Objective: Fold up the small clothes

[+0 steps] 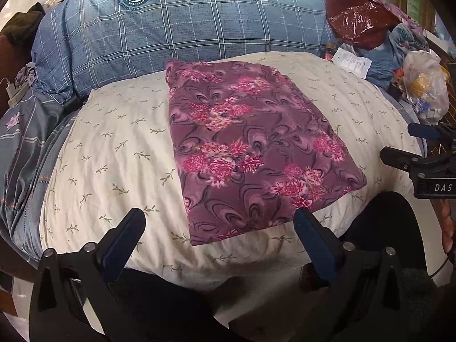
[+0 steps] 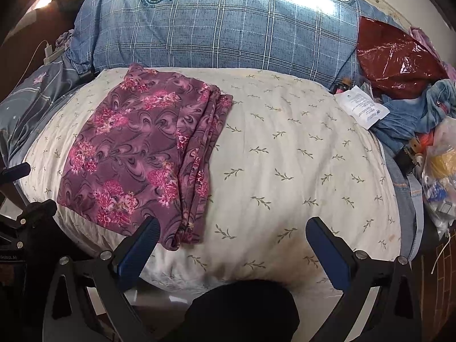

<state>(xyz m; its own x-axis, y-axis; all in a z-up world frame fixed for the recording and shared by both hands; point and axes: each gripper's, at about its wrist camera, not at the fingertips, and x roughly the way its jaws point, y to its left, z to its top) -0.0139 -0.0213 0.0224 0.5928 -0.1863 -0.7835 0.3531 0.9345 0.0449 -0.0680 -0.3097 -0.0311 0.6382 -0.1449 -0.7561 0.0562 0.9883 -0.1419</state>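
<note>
A purple garment with pink flowers [image 1: 248, 148] lies folded into a flat rectangle on a cream pillow [image 1: 114, 148]. In the right wrist view the garment [image 2: 142, 154] lies left of centre, its layered edges facing right. My left gripper [image 1: 219, 222] is open and empty, hovering over the garment's near edge. My right gripper [image 2: 233, 228] is open and empty, just right of the garment's near corner, above bare pillow [image 2: 299, 154]. The right gripper also shows at the right edge of the left wrist view [image 1: 427, 154].
A blue plaid pillow [image 1: 176, 25] lies behind the cream one. At the right are a red plastic bag [image 2: 399, 59], a white paper leaflet [image 2: 362, 105], blue denim clothes [image 2: 413, 114] and a clear plastic bag [image 2: 441, 171]. A grey bedsheet [image 1: 22, 142] lies left.
</note>
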